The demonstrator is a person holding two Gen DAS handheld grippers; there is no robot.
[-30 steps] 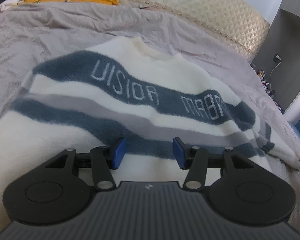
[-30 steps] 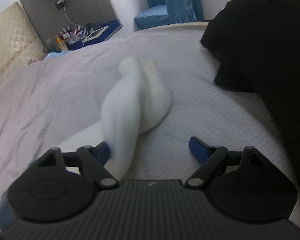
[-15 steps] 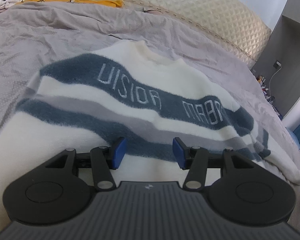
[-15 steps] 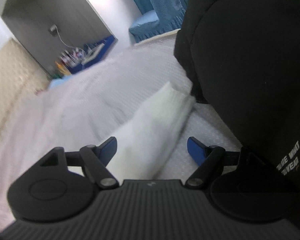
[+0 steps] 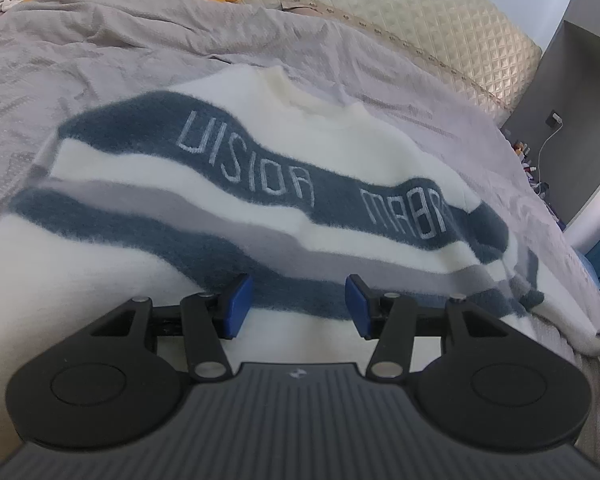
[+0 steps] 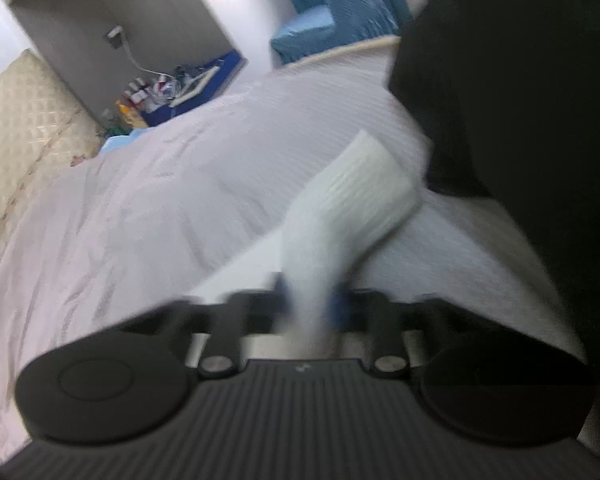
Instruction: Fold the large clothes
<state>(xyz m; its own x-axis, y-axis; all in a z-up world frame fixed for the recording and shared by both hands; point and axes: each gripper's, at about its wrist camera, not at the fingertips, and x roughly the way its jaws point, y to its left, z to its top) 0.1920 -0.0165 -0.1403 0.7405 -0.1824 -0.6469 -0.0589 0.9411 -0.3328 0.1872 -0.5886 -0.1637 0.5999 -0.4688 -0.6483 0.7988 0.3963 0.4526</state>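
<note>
Sweater [image 5: 228, 216], cream with dark-blue and grey bands and pale lettering across the chest, lies face up and mostly flat on the grey bedspread [image 5: 100, 40], collar toward the far padded headboard [image 5: 440, 28].

At its left and near side, the left gripper [image 5: 298, 304] hangs over the lower hem area with its blue pads apart and nothing between them; it holds nothing and pins nothing down. That is the first risk: with the body unanchored, a pull on the other side could drag the whole garment across the bedspread instead of folding it, bunching the bands and skewing the collar.

Further right, the sweater's right sleeve [image 6: 352, 200] runs off toward the near right edge of the bed. In the right wrist view the right gripper [image 6: 310, 304] has just been closing, and its jaws now pinch the sleeve a little way back from the ribbed cuff [image 6: 374, 168], which sticks out past the fingers. The picture is smeared, so how deep the bite goes I cannot tell. A shallow bite on fluffy knit could slip out mid-swing, dropping the sleeve crooked.

At the far right, a dark garment [image 6: 520, 120], apparently the person's, stands just beside the cuff; the sleeve could catch against it when lifted.
</note>
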